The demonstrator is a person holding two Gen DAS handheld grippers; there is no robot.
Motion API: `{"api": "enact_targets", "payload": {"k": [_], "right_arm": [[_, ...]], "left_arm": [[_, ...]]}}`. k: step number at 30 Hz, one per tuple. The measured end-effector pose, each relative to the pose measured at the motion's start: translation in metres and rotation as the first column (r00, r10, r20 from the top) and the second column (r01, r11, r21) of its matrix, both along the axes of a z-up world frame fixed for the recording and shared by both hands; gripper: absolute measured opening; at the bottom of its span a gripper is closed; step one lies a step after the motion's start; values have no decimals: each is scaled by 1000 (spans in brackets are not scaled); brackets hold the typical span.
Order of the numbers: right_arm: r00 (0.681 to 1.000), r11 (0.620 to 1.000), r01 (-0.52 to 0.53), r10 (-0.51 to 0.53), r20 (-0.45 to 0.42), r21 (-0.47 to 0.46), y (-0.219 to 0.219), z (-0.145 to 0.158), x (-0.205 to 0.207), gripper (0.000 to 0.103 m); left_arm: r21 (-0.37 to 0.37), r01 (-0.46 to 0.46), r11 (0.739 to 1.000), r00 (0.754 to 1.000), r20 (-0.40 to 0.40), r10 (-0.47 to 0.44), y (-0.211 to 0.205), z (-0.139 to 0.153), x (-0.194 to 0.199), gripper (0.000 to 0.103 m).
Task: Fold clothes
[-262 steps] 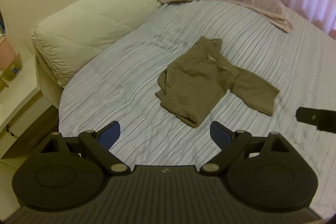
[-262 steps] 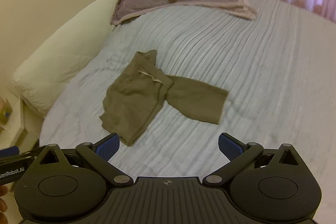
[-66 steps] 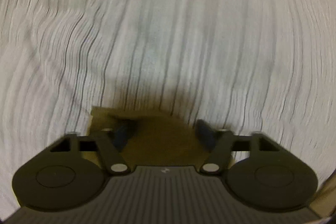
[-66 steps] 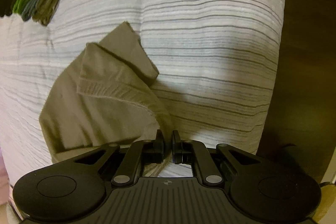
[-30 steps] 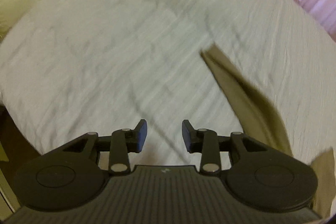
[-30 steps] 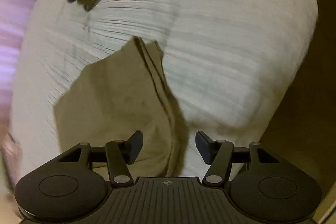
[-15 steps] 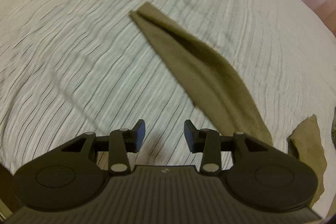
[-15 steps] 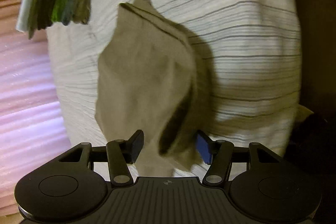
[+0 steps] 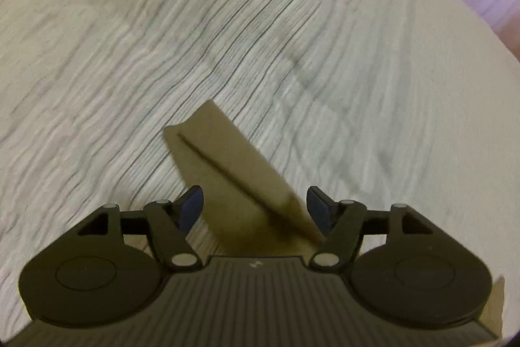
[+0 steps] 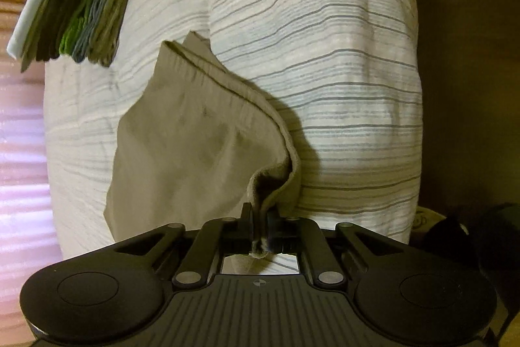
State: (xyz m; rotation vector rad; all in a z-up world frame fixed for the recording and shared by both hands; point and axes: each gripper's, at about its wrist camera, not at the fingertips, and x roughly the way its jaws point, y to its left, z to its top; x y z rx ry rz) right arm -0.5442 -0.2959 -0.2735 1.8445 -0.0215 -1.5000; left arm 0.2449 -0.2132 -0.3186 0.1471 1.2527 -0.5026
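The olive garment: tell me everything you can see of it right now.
The olive garment is a plain khaki-brown, soft, matte cloth, lying mostly spread on the striped bedspread. A stitched, ribbed band runs along its upper edge. Its near edge is bunched and pinched in the shut right tool, lifting a fold off the bed. In the left wrist view a narrow, creased strip runs between the fingers of the open left tool; contact is unclear.

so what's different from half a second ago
The right gripper has shut on the olive garment's edge; half a second ago it was open around it. The left gripper opened wider and moved over the garment's narrow end, straddling it. The folded stack and striped bedspread are unchanged.
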Motion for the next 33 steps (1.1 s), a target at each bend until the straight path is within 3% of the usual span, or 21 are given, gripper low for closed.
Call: {"api": "enact_targets", "payload": {"k": [2,3,4,5,10,13,16,18,23,28,33], "right_arm": [[1000,1000,11,-11,-17,1,3,8,3,6],[999,1000,6,-6,-38,-2,-1,13,6,6],[998,1000,2,-2,-60,-5,-5,18,10,6],[997,1000,-7,6,-76,-16,-13,26,14,5],[986,982,-119,101,-130,-143,-105,83,51,4],[968,937,-239,208,-144,-254,-186,126,101,4],[928,834,-372,327,-179,-406,-260,187,170,4],[905,752,-417,396,-157,-510,-302,236,221,4],[839,482,-471,504,-205,-739,-358,372,318,4],[821,272,-405,529,-216,-873,-366,481,343,4],[798,124,-360,555,-236,-925,-353,549,330,4]], "left_arm": [[33,-22,999,999,-30,23,-10,-17,10,61],[42,-35,999,999,-39,36,-13,-23,15,45],[46,-45,998,998,-37,47,-14,-26,18,18],[40,-58,997,997,-45,60,-14,-27,23,6],[-69,-93,993,988,-133,83,-9,-6,56,2],[-141,-105,984,986,-140,85,-15,25,81,2],[-212,-106,972,994,-56,96,-16,77,110,2],[-266,-113,957,993,0,117,-13,117,131,2],[-426,-140,894,962,153,224,9,247,175,2],[-589,-140,796,901,257,349,50,374,182,2],[-650,-130,749,850,315,421,94,440,151,2]]}}
